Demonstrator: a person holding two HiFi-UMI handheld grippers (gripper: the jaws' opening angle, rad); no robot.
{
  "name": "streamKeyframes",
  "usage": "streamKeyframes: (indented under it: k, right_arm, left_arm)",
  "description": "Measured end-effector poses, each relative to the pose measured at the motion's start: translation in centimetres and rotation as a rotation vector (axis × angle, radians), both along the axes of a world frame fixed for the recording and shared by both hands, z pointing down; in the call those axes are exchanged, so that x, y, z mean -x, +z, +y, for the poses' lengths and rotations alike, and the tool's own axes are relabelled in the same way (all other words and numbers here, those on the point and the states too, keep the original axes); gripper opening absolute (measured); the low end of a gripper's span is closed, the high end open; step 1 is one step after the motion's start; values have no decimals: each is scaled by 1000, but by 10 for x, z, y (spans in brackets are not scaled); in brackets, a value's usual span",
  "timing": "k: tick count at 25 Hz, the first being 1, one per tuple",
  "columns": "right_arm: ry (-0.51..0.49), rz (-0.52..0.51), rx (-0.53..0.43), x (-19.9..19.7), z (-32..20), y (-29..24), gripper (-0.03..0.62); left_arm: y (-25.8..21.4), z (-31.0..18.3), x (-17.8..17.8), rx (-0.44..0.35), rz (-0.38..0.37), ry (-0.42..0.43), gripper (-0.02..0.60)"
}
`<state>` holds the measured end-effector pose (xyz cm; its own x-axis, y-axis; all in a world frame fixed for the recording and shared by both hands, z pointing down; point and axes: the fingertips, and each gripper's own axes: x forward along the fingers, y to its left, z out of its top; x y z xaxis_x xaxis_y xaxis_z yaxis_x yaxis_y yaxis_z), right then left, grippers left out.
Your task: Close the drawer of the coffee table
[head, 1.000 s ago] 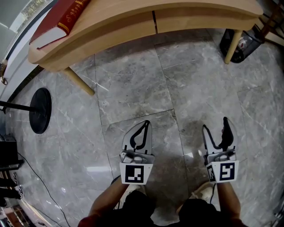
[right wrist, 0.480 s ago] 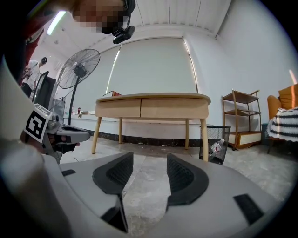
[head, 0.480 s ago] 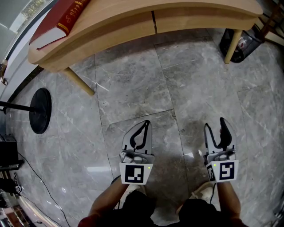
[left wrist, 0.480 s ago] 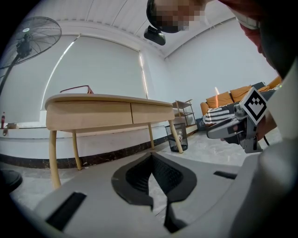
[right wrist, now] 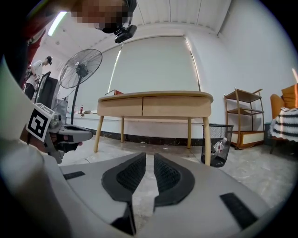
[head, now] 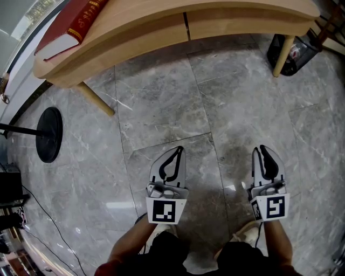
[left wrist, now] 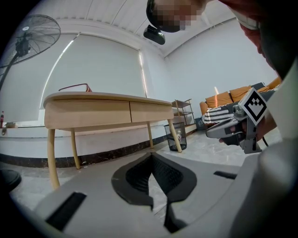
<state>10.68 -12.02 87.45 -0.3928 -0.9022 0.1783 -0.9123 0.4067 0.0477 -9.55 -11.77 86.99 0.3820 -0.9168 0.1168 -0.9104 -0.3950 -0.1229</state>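
Note:
The wooden coffee table stands across the far side of the floor. Its two drawer fronts look level with each other in the right gripper view, and none sticks out. Both grippers hang low over the floor, well short of the table. My left gripper is shut, its pads meeting at the tip with nothing held. My right gripper has just been closing. A narrow strip of floor still shows between its pads, and nothing is between them.
A red book lies on the table's left end. A black wire bin sits by the right table leg. A fan's round base stands at the left with cables nearby. A shelf unit stands at the right wall.
The right gripper's jaws have swung from wide apart to nearly together. Both hands and the left gripper stayed where they were.

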Motion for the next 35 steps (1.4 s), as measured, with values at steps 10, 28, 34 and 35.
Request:
streamKeyframes:
  k: [10,28,34,35]
  right_arm:
    - [14,10,52,-4,-4,12,-2]
    - [4,48,113,-4,-19,44,-2]
    - [23,71,125,-7,-33,44,-2]
    - [30,72,134,-8,-33,37,-2]
  left_arm:
    - [6,-3,-5,14,-40,27,6]
    - [34,-22,-7,76,-8,13,6]
    - [38,-33,-9,124,-38,50,6]
    - [32,-34,-8,139,3,37,6]
